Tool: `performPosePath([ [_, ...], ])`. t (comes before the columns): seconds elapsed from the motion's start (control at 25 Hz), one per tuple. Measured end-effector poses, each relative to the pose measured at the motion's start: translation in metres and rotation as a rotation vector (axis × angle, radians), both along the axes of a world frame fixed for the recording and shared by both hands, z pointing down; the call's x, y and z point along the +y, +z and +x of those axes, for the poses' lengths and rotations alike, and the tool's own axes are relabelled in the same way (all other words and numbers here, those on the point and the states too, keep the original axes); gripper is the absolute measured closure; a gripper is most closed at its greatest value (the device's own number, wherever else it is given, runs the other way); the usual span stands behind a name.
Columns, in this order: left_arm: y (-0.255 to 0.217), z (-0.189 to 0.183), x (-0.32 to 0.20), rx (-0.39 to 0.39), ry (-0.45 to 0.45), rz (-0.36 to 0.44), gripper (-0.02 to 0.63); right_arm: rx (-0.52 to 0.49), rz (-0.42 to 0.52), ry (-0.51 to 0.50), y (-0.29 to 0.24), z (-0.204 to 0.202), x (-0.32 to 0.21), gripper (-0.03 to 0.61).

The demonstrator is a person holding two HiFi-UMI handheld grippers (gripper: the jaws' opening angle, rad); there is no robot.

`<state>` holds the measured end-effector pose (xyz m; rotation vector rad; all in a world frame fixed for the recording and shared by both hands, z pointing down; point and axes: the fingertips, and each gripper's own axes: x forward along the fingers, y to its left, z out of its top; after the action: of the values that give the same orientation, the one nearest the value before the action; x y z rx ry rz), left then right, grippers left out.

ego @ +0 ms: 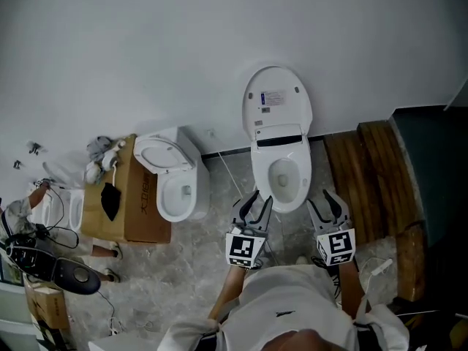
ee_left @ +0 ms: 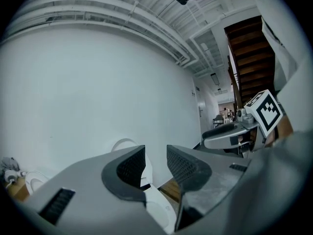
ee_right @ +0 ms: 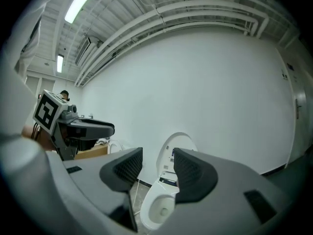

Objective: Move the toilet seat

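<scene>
Toilet seat [ego: 276, 101]: raised upright against the far white wall, above the bowl [ego: 282, 178].
Left gripper [ego: 257, 200]: clenched on nothing, just beside the bowl's near left rim.
Right gripper [ego: 320, 199]: clenched on nothing, near the bowl's right rim.
Second toilet [ego: 172, 175]: far left, beside a cardboard box [ego: 136, 199].

A bare industrial storage space: loose toilets [ego: 175, 185], cardboard box [ego: 135, 203], exposed ceiling pipes [ee_right: 205, 9].
</scene>
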<state>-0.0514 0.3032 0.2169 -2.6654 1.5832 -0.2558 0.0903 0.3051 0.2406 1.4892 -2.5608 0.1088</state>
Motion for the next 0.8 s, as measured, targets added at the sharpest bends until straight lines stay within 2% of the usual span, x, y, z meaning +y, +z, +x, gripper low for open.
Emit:
performPosePath([
  [0.4, 0.0, -0.058, -0.035, 0.019, 0.125, -0.005, 0.459, 0.033, -0.016, 0.129, -0.005, -0.061, -0.022, 0.359],
  [0.64, 0.007, -0.088, -0.055, 0.044, 0.172, -0.01, 0.459, 0.053, -0.011, 0.183, -0.003, -0.093, -0.036, 0.359],
  [0.8, 0.013, -0.098, -0.07, 0.047, 0.178, -0.015, 0.459, 0.069, -0.018, 0.203, -0.001, -0.1, -0.044, 0.359],
])
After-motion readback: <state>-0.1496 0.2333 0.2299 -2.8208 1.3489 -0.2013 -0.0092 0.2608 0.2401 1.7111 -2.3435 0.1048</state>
